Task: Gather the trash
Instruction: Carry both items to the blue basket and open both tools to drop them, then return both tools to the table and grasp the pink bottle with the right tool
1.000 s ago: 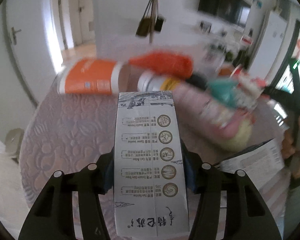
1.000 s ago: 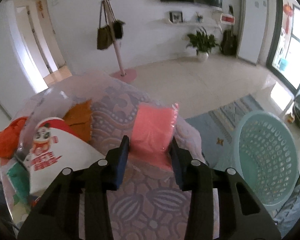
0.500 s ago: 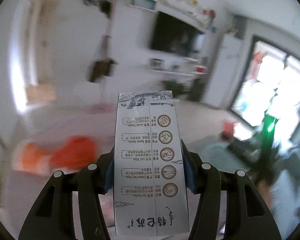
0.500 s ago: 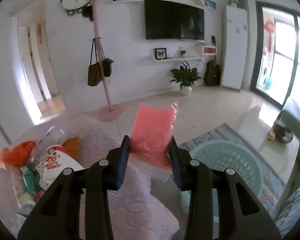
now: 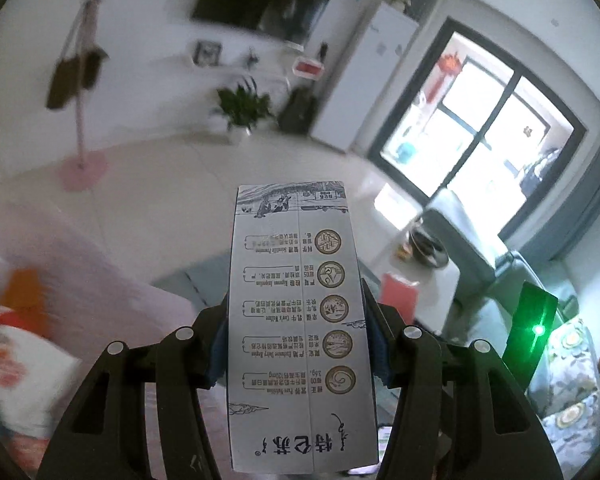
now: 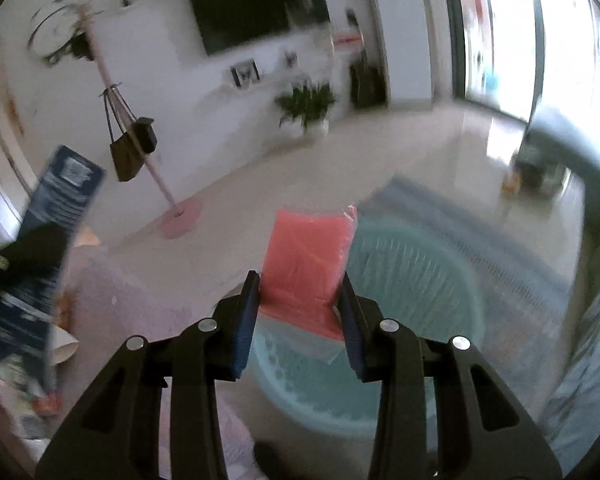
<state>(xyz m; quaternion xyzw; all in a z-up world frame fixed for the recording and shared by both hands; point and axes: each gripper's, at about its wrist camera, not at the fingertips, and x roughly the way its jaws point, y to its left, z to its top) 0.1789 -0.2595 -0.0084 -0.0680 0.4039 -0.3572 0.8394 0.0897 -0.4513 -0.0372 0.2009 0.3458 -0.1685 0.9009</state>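
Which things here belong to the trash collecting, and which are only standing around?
Job:
- milk carton, clamped in left gripper
- pink packet, clamped in right gripper
- teal basket, beneath it

Just there:
- potted plant
- television
- coat stand

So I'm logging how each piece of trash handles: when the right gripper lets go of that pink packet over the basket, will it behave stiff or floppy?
Probably floppy: the pink packet looks like thin film with a loose clear edge below. It stands up between the right gripper pads, so its contents may add slight body. Likely light, so it could flutter toward the basket.
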